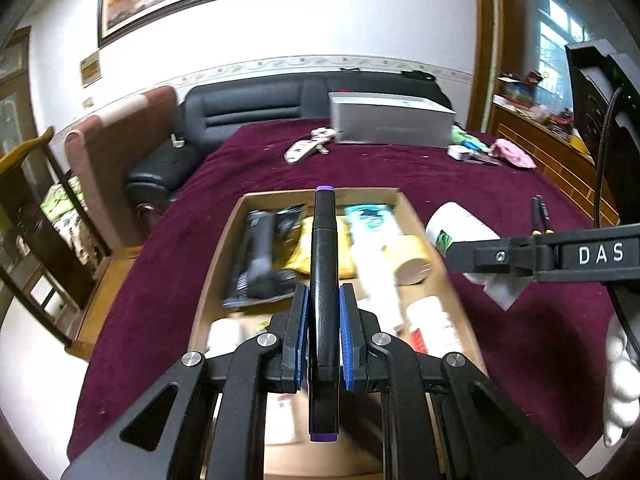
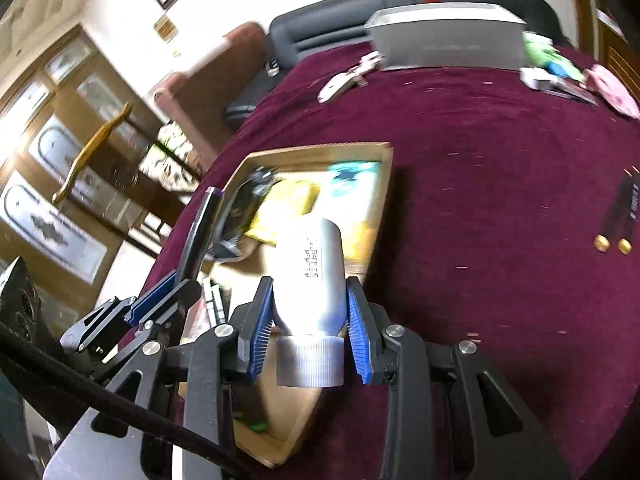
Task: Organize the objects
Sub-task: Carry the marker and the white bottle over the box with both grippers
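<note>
Two claws: one marker (image 1: 324, 280), one bottle (image 2: 310, 276).

left tongs (image 1: 324, 332): clamped, angled down | right tongs (image 2: 310, 324): clamped, angled down

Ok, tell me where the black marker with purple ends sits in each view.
Left wrist view: black marker runs up the centre, clamped in the left gripper, above the cardboard box.
Right wrist view: marker at left, beside the box's left edge.
Shared landmark: the grey box on the far side.
</note>
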`<move>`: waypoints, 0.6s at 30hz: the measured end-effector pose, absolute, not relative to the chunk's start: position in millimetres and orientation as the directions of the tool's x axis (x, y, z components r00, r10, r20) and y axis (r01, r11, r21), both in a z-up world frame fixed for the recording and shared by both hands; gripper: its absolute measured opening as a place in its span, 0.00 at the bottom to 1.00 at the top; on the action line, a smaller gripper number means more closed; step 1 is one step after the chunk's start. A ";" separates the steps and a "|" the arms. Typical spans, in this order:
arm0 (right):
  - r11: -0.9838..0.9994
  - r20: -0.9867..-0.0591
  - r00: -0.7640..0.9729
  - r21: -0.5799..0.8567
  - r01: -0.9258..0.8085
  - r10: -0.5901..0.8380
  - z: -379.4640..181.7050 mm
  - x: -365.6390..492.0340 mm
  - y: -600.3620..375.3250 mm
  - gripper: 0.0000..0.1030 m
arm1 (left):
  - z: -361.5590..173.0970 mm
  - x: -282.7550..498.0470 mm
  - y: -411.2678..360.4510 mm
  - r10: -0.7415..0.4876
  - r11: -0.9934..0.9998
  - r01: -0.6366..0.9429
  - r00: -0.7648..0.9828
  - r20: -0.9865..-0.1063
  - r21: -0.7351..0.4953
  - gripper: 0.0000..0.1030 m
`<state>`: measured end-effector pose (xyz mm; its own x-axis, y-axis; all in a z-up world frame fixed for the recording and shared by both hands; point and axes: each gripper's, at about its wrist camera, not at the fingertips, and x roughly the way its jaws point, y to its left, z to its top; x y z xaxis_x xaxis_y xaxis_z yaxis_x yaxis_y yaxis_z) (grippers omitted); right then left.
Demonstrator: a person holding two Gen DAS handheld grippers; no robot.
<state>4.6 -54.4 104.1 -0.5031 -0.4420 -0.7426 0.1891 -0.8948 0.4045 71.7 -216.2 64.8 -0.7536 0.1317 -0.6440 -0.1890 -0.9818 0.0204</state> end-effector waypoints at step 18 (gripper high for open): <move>-0.909 -0.804 -0.425 0.353 0.221 -0.416 76.6 -0.2 -105.6 0.32 | 50.5 74.7 -237.7 0.127 -0.986 -0.169 -0.755 -0.644 0.004 0.11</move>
<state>-0.2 -105.6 76.6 -0.4248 -0.4159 -0.8041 0.2209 -0.9090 0.3534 74.7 -237.7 50.5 -0.7546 0.1265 -0.6438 -0.1688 -0.9856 0.0041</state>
